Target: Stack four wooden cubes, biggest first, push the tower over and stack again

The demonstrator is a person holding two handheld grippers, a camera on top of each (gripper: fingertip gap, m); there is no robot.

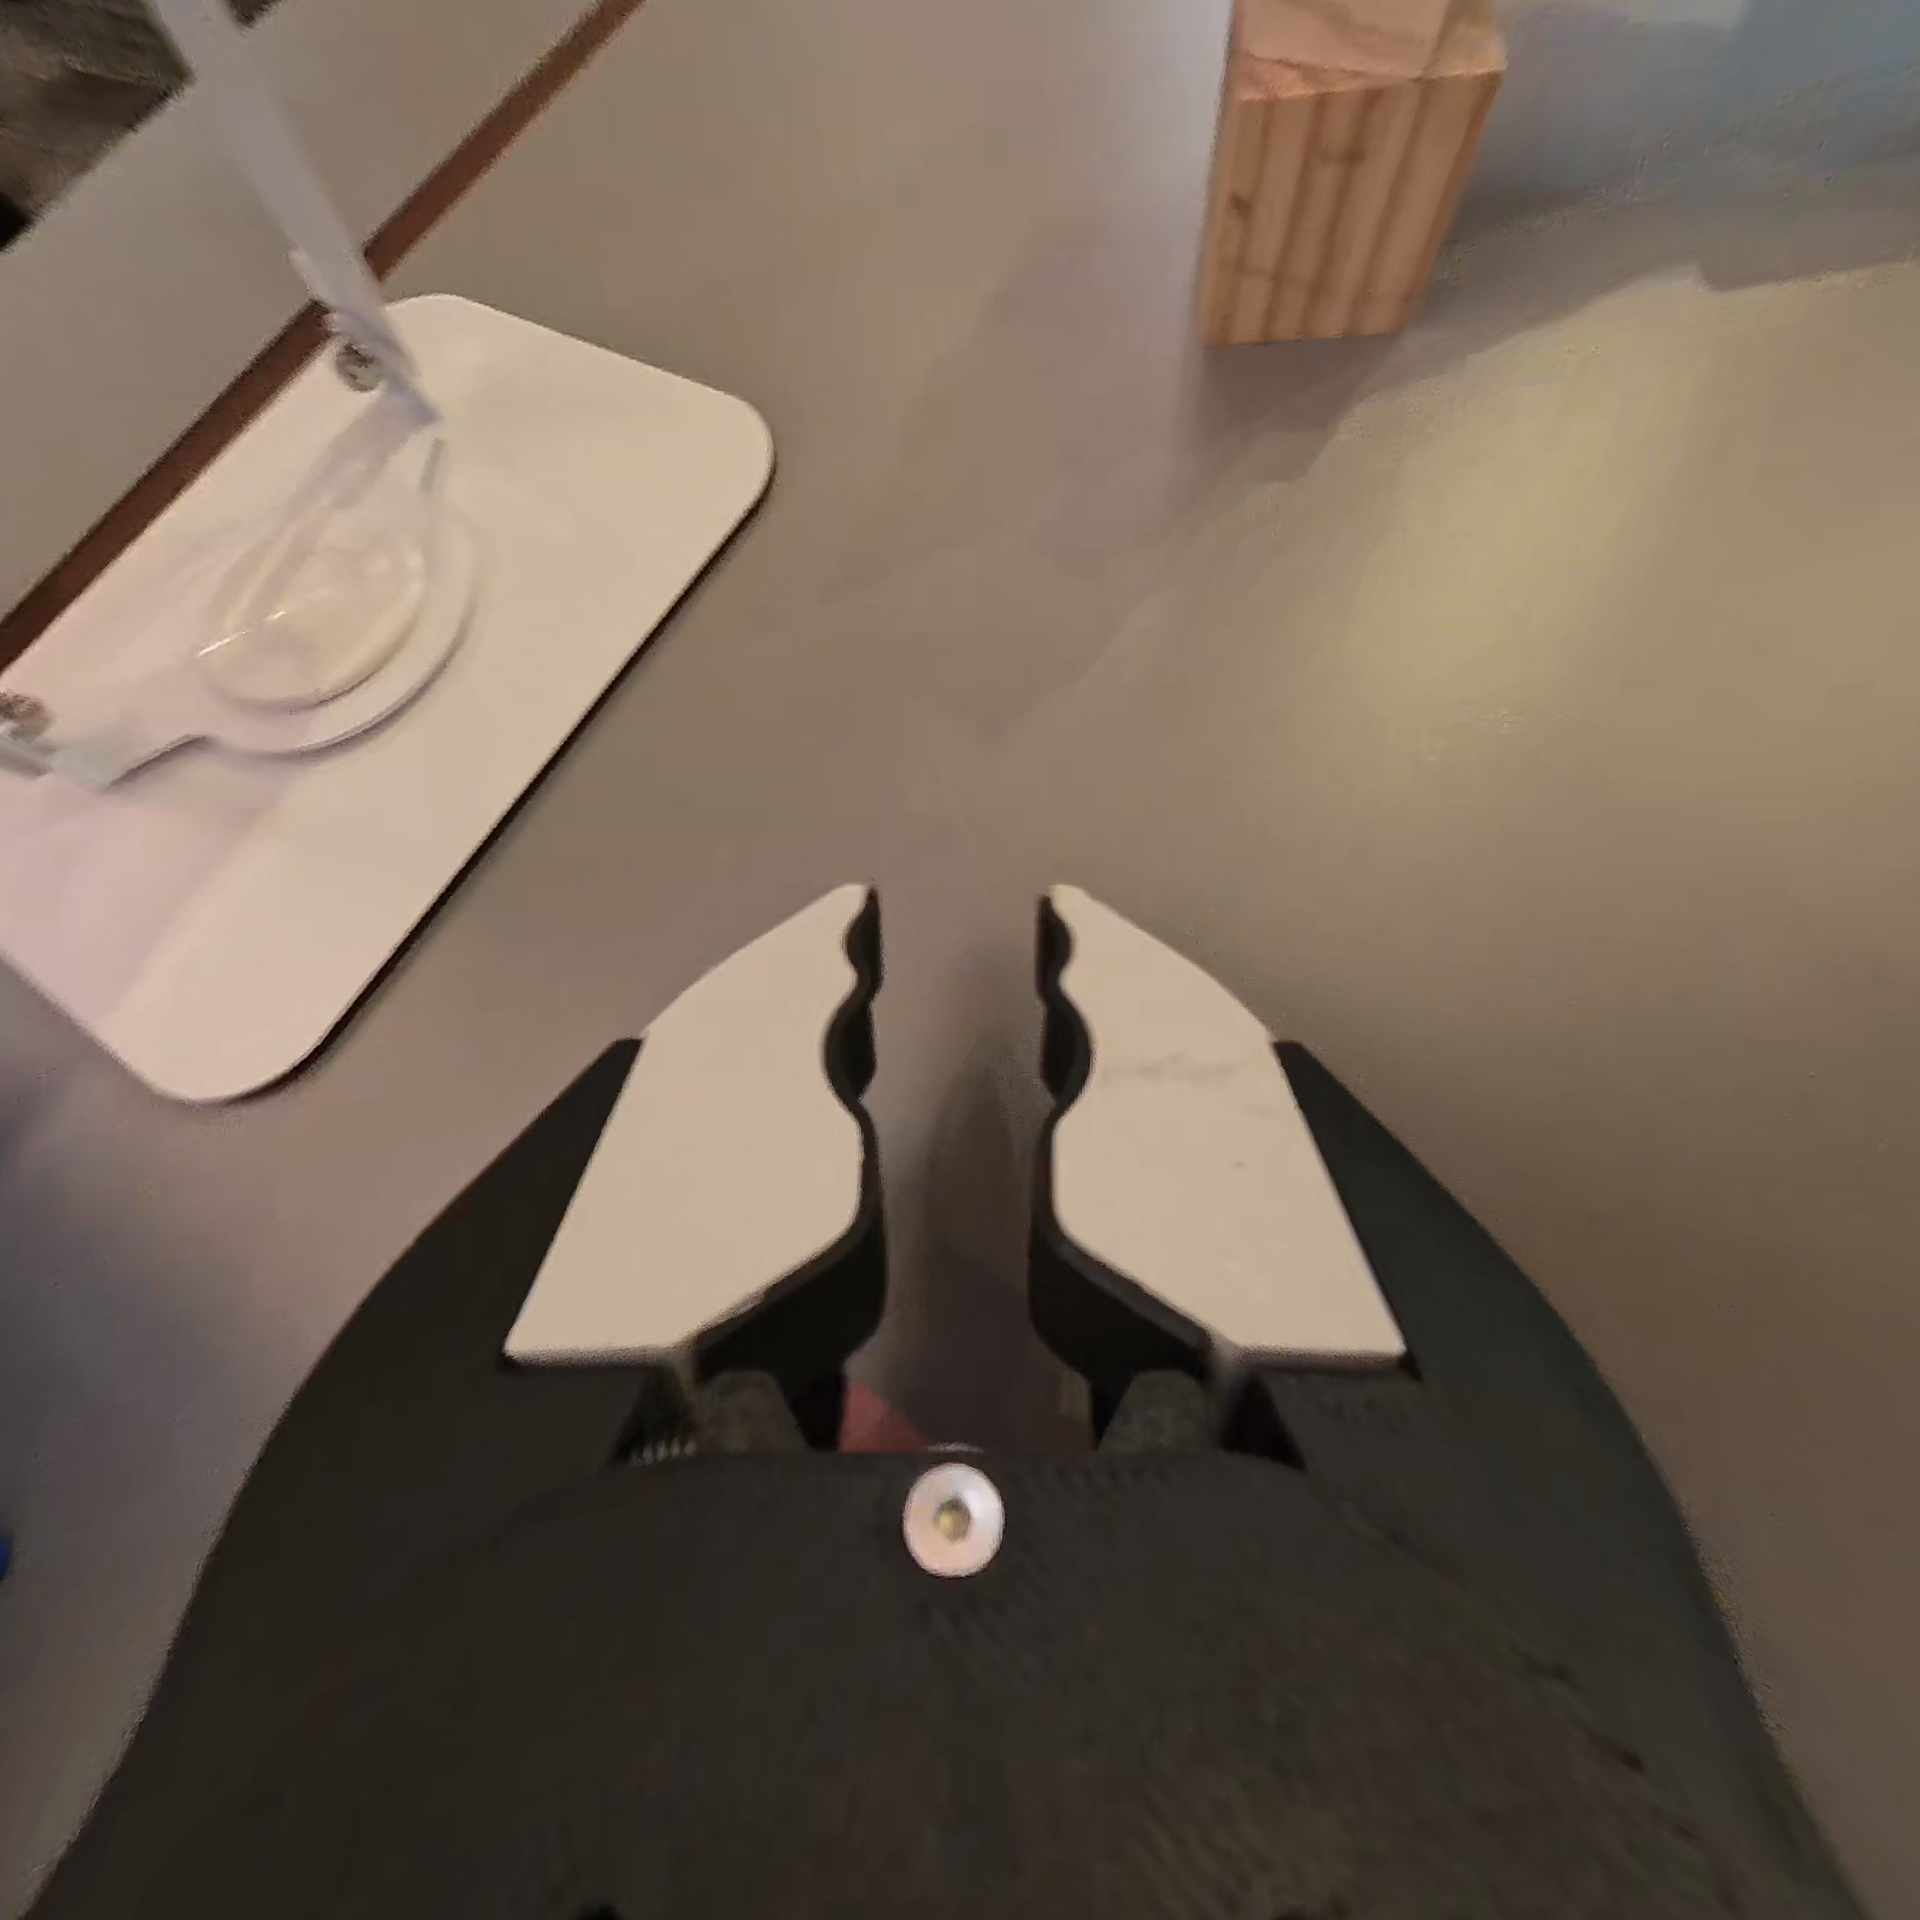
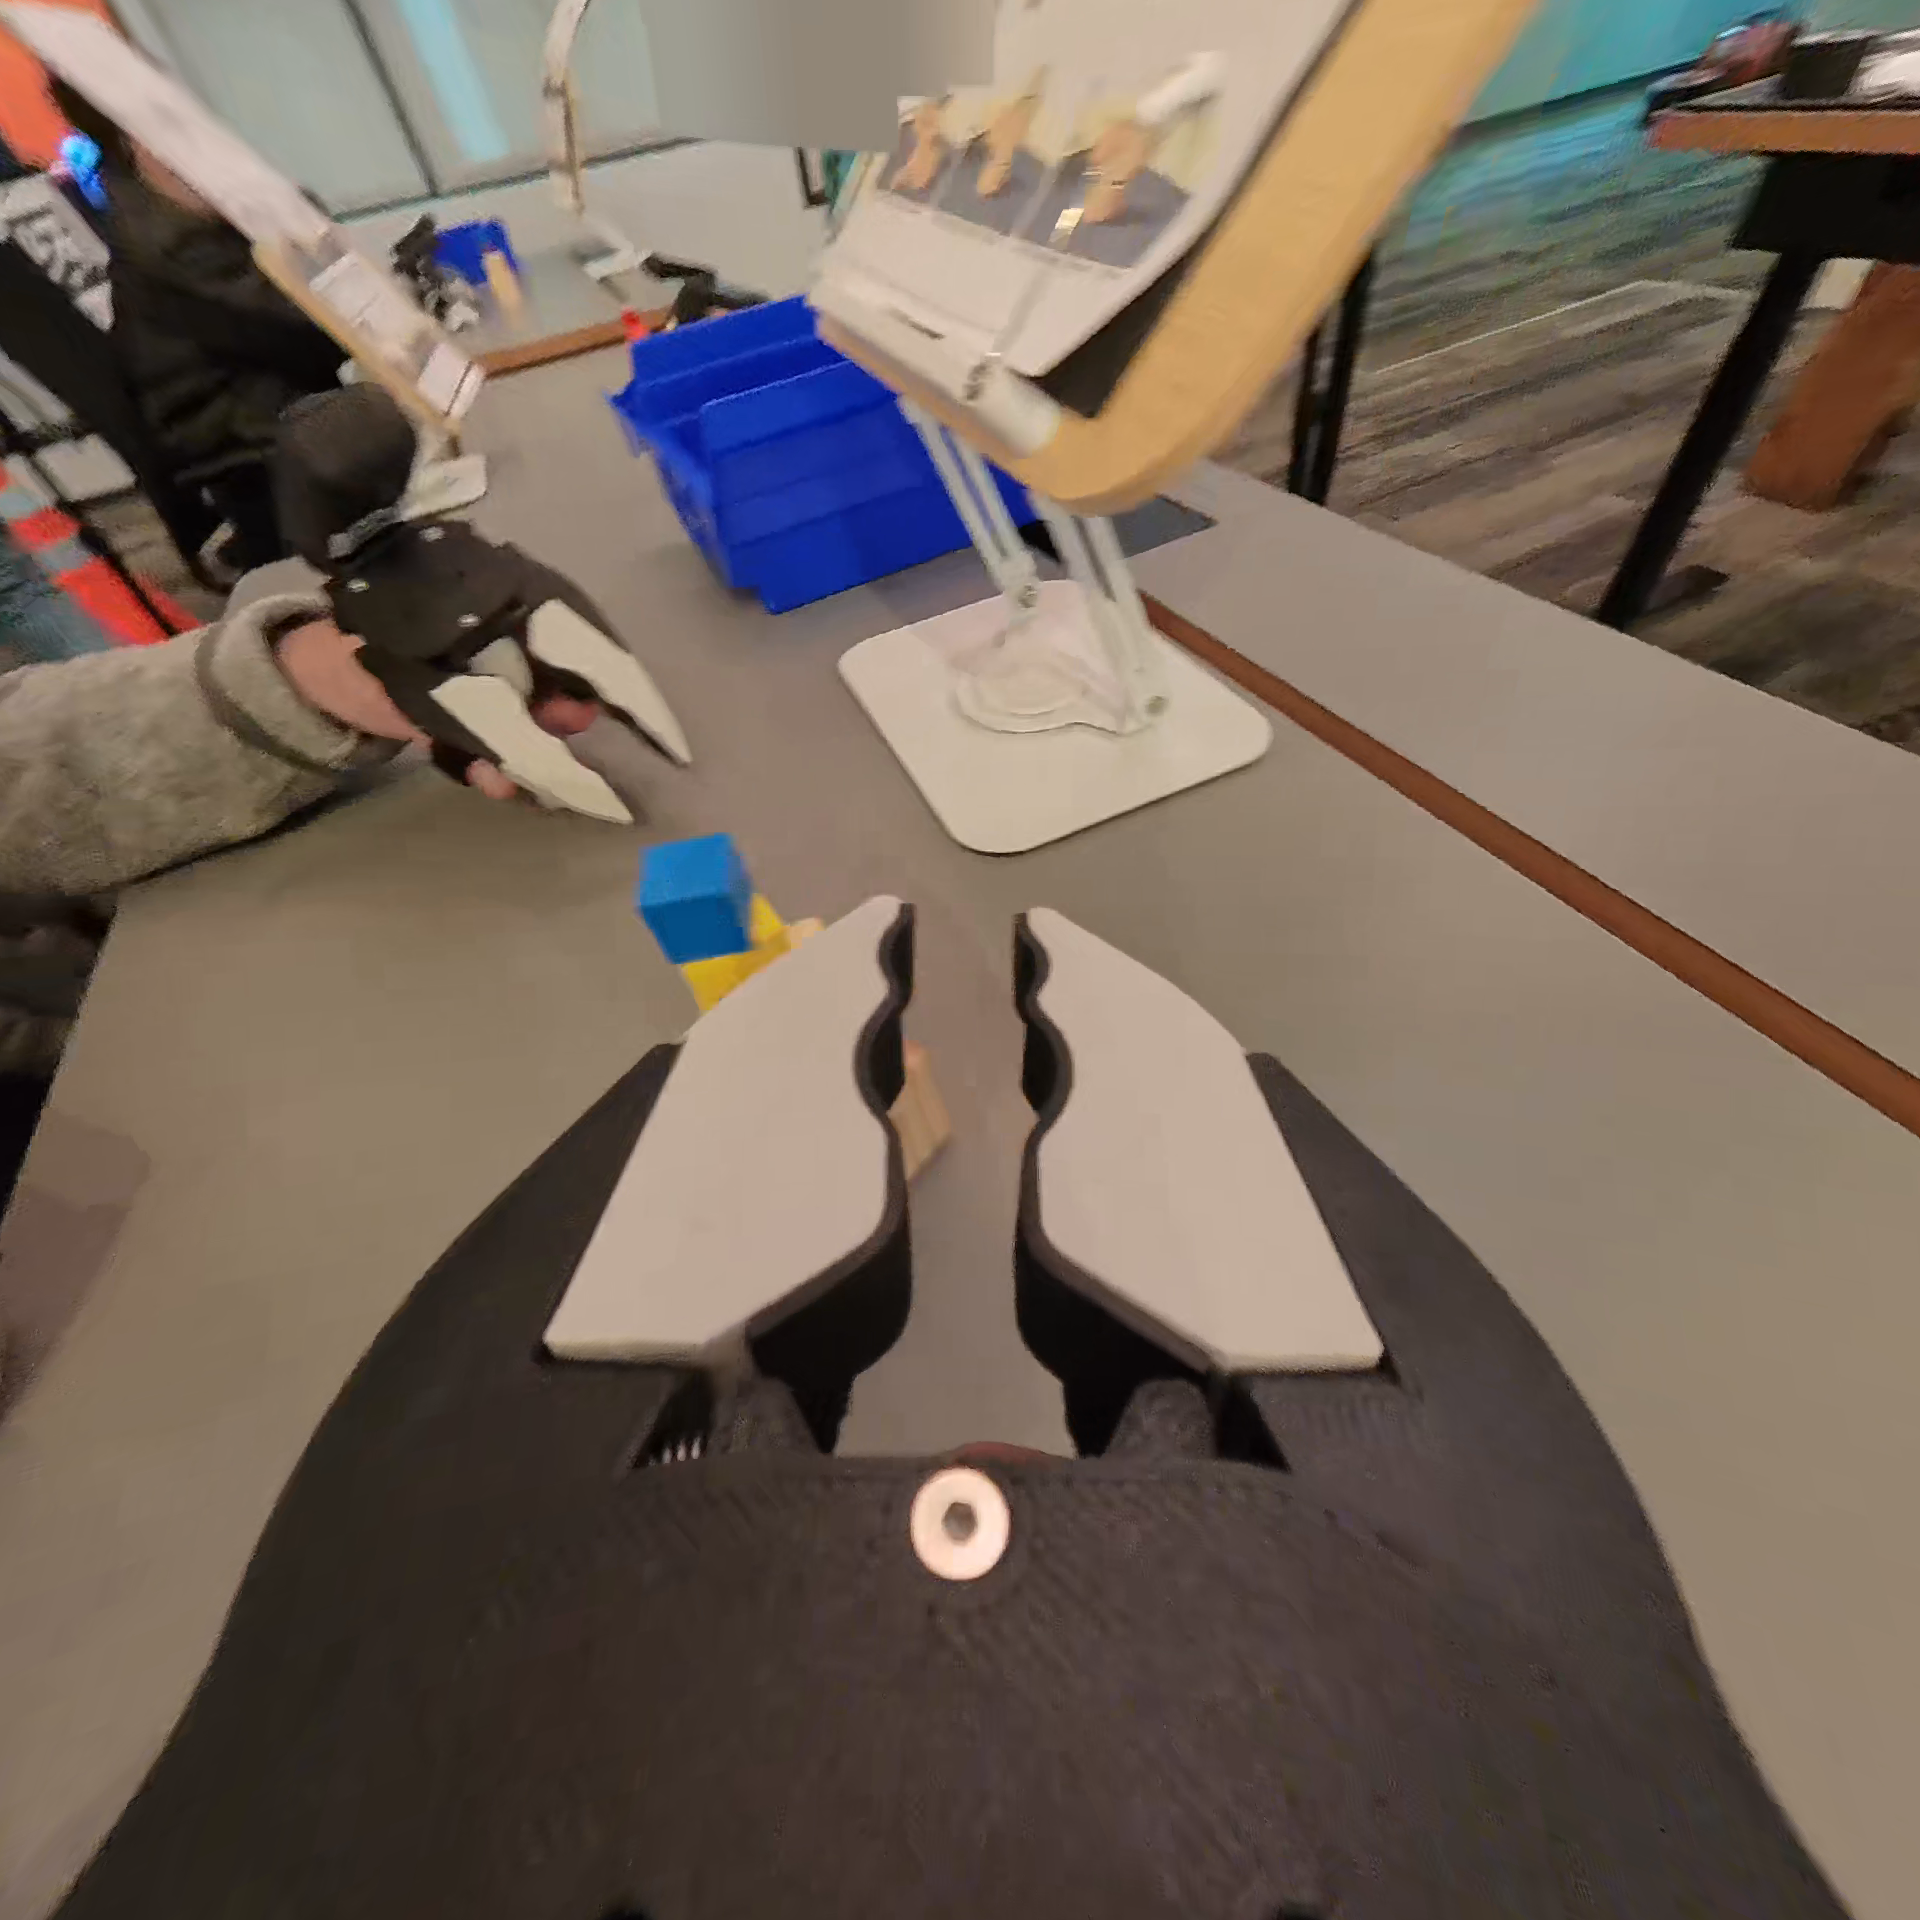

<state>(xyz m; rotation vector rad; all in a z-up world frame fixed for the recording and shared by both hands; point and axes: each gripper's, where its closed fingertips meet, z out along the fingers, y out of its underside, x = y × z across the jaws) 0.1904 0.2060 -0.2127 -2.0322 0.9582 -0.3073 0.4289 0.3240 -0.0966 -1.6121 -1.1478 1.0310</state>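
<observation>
In the right wrist view a blue cube [image 2: 694,899] sits on a yellow cube [image 2: 727,971], with a plain wooden cube [image 2: 925,1127] lower down. My right gripper's left finger partly hides this tower. My right gripper [image 2: 964,914] is open and empty, above and just right of the tower. My left gripper [image 2: 652,788] is held in a hand at the left, open and empty, a little beyond the tower. In the left wrist view my left gripper [image 1: 958,894] is over bare table. A wooden block [image 1: 1351,187] stands at the far right, its top cut off.
A white stand base [image 2: 1060,758] carrying a tilted board [image 2: 1195,312] is on the grey table [image 2: 1455,1039] beyond the tower; it also shows in the left wrist view [image 1: 468,831]. Blue bins [image 2: 790,468] stand farther back. A brown strip [image 2: 1558,883] runs along the right. The gap from one gripper's tips to the other's is roughly 30 cm. It is some 6 cm from my right tips to the blue cube [image 2: 694,899].
</observation>
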